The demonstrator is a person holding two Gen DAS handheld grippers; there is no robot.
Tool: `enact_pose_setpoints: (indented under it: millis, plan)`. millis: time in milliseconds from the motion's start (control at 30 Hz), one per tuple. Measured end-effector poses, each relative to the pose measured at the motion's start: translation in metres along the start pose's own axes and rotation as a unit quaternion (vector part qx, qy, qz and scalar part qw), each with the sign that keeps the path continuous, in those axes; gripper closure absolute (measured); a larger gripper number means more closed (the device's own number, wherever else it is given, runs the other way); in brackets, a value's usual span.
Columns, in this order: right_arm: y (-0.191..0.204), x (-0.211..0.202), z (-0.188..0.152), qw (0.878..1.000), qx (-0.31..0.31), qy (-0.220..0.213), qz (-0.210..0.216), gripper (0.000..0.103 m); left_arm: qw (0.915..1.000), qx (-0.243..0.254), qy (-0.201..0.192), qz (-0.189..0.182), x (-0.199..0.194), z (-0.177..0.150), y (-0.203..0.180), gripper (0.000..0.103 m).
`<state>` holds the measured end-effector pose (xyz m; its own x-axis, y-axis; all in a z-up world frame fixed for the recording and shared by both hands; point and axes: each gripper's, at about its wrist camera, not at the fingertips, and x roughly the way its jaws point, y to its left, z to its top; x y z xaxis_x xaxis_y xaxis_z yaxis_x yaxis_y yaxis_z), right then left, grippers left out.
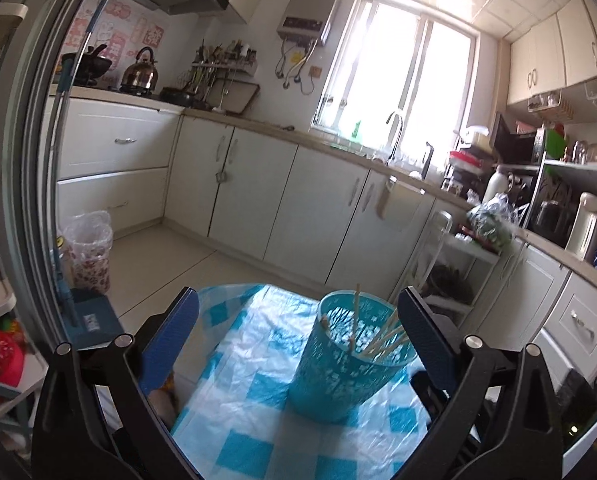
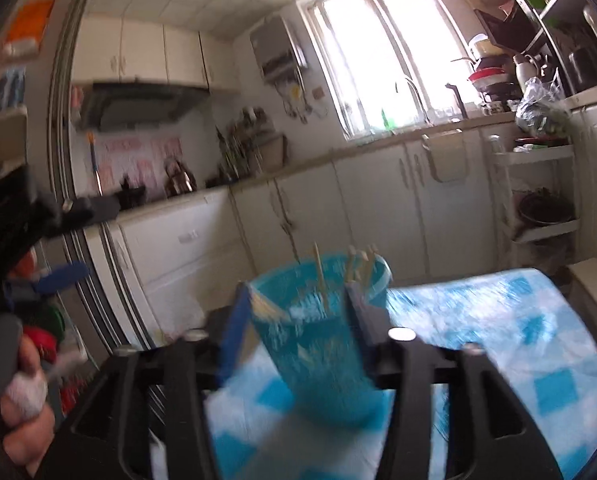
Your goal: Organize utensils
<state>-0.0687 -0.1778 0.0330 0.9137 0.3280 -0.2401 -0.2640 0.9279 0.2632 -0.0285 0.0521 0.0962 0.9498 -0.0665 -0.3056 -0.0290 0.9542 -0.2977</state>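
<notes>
So the teal holder (image 1: 348, 356) stood upright on the table (image 1: 234, 432) w/ the blue-checked plastic cover, and the chopsticks (image 1: 382, 340) were already in it, long axis roughly vertical, most of them leaning toward one side of the rim w/ one stick more upright. The thing that mattered imo was which gripper was closer. In the right wrist view the holder (image 2: 318, 332) sat pretty much dead centre btw the right gripper (image 2: 298, 292) fingers (image 2: 234, 332), one finger just beside each side of the rim. That view was blurry tho, so I couldn't tell if the pads actually touched the cup; the fingers looked spread around it, not clamped, and nothing was carried in them. Left gripper (image 1: 298, 308) was wide open and empty; from its cam the holder stood ahead and off toward the right-hand finger (image 1: 422, 336), close to it but apart afaict, w/ the other finger well clear over the table's edge. So the right one was the nearer of the two and lined up on the cup. No loose utensils on the cloth in either view, so prob the job was near done. If anything, watch the sticks' tips poking above the rim when pulling back.
</notes>
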Motion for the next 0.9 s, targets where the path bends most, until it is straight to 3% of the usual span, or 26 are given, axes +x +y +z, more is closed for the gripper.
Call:
enact_pose_setpoints:
  millis: [133,233,367,600,767,900]
  plan:
    - [0.003,-0.018,-0.016,0.996,-0.012,0.069,-0.061,0.014,0.9993,0.017,0.031,0.014,-0.007,-0.008,0.004,0.008]
    - [0.003,-0.029,-0.029,0.988,-0.020,0.106,-0.106,0.008,0.9979,0.035,0.048,0.024,-0.016,-0.016,0.003,0.008]
    - [0.004,-0.037,-0.039,0.976,-0.011,0.162,-0.146,0.008,0.9944,0.064,0.079,0.029,-0.027,-0.026,-0.001,0.008]
    - [0.021,-0.064,-0.036,0.967,-0.013,0.207,-0.151,0.008,0.9872,0.099,0.119,0.037,-0.054,-0.035,-0.009,0.008]
    - [0.038,-0.098,-0.015,0.970,-0.013,0.212,-0.119,0.008,0.9833,0.078,0.164,0.017,-0.079,-0.034,-0.004,0.008]
    - [0.053,-0.131,0.000,0.969,0.008,0.220,-0.111,0.008,0.9784,0.091,0.185,-0.014,-0.108,-0.033,-0.008,0.008]
